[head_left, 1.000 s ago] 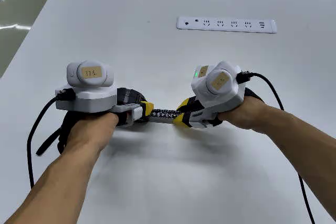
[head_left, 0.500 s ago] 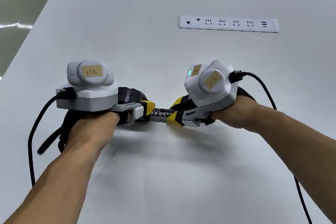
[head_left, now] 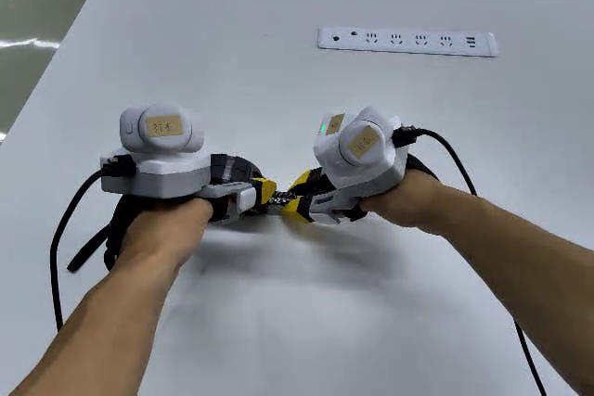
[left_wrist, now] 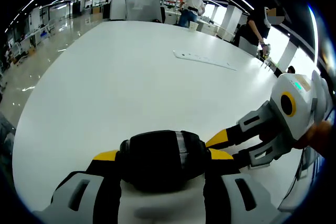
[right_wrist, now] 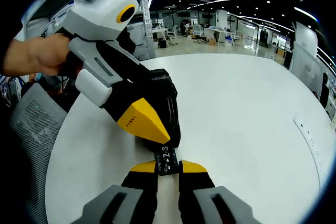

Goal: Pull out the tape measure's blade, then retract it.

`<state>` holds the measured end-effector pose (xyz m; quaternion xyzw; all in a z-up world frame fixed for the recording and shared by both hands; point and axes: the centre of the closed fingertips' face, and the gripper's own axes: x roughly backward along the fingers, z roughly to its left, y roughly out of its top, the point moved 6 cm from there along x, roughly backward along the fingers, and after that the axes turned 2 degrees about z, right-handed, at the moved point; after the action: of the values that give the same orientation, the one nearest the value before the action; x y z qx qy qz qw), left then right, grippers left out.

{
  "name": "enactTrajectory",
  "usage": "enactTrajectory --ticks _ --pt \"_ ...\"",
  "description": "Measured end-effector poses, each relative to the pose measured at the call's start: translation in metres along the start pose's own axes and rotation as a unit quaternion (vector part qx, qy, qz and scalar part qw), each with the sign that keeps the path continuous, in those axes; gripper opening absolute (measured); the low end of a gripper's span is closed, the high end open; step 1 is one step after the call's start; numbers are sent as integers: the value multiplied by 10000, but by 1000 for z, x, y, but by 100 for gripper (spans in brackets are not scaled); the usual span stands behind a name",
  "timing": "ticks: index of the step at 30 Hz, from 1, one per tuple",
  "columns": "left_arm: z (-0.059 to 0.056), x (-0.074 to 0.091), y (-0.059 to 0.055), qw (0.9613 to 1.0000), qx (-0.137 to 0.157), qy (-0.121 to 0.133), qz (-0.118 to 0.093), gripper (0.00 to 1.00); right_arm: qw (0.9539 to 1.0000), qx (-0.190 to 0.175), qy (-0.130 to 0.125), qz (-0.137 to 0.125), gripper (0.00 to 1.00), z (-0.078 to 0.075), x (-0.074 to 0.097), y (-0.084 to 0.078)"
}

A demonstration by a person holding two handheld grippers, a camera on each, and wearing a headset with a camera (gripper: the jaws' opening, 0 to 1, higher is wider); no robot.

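1. Left gripper view: the left tool (left_wrist: 164,157) presses its yellow-tipped jaws against the sides of the tape measure (left_wrist: 163,169), a rounded black case with a matte, rubbery look that sits right between them.
2. The right tool (right_wrist: 168,167) pinches the thin, flat blade (right_wrist: 168,157), black with white numerals, between its yellow wedge-shaped tips.
3. A short stretch of blade spans from the case to the right tool; in the head view the two tools nearly meet tip to tip.
4. Well beyond both tools, a long white power strip (head_left: 406,41) lies on the smooth white table (head_left: 278,322).
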<state>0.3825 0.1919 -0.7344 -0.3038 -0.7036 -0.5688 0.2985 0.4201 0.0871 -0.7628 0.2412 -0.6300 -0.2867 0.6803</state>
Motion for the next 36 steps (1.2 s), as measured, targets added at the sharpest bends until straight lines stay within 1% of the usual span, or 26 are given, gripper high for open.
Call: enactTrajectory --ticks 7,12,14,15,20,29,36 --pt "1 0 0 10000 17 -8 3 59 10000 37 33 -41 11 1 -4 4" --pt "-1 0 0 10000 25 -9 5 59 9999 115 54 -71 11 1 -7 6" --pt "-2 0 0 10000 23 -9 5 59 9999 95 79 -91 12 1 -8 8" --pt "-1 0 1 10000 28 -10 6 59 9999 89 88 -105 12 1 -8 9" --pt "-2 0 0 10000 33 -7 -1 60 9997 184 124 -119 12 2 -7 9" --pt "-2 0 0 10000 70 -2 12 61 9995 281 124 -68 12 2 -7 10" --pt "-2 1 0 9999 107 -11 45 62 9996 255 116 -44 13 1 -7 10"
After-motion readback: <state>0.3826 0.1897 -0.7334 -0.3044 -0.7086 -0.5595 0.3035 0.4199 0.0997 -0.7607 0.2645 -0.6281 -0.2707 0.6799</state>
